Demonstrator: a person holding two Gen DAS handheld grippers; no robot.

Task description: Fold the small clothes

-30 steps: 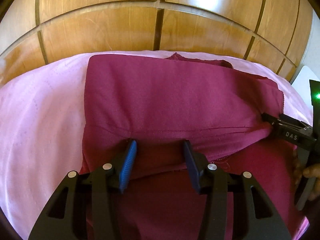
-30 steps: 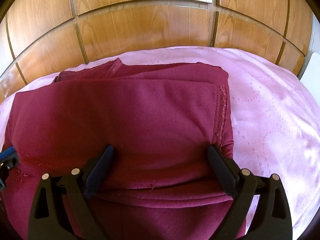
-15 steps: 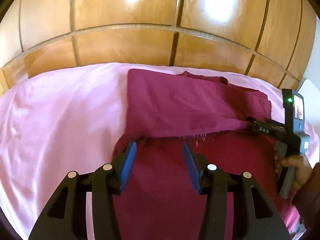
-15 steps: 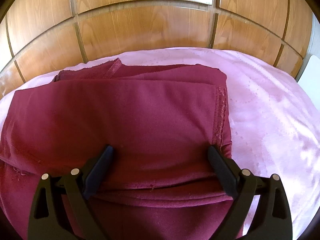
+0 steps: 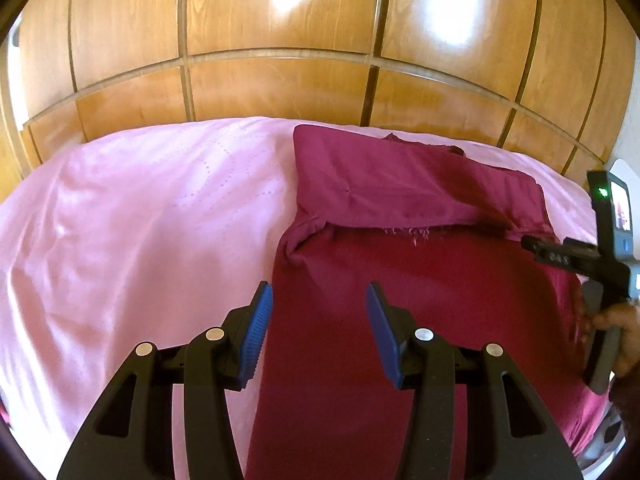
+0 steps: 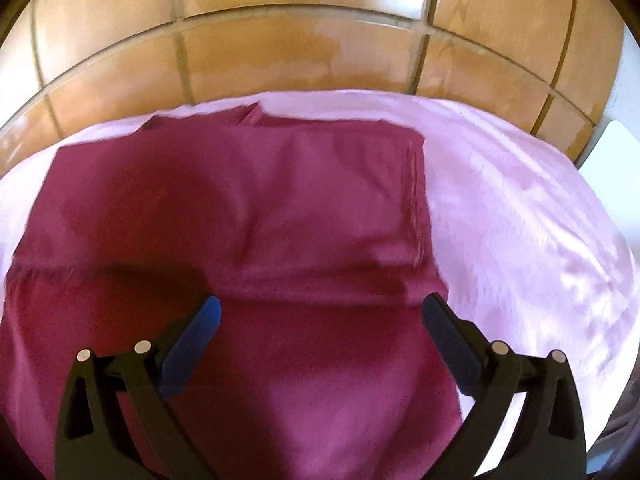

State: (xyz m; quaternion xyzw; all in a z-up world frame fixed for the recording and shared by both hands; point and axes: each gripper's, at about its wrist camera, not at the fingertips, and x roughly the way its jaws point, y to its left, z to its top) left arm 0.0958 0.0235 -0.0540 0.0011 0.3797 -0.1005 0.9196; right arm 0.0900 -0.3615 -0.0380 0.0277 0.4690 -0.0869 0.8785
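A: Status? Where's the garment?

B: Dark maroon soft-knit garment (image 5: pixel 420 280) lies flat on the pink satin bedspread (image 5: pixel 140 220), far end folded back over itself, wooden panelled headboard (image 5: pixel 280 80) behind. Left gripper (image 5: pixel 316 328) hangs over its near left edge, blue-padded fingers (image 5: pixel 260 320) parted, nothing between them. Right gripper (image 6: pixel 320 340) has just been spreading its fingers to full width; only cloth lying below, nothing clamped.

A: Handling?

B: Looks light and limp, no stiffness. It'll drape and sag from any pinch point. The bedspread looks slick, so I'd expect the whole piece to slide if dragged rather than lifted.

A: Where to grab?

B: Judgement call: the near corners, one per gripper, pinching the hem rather than mid-panel. The frayed folded edge (image 5: pixel 400 230) is thicker, fair second option. Avoid one-corner lifts, since the fold would likely skew.
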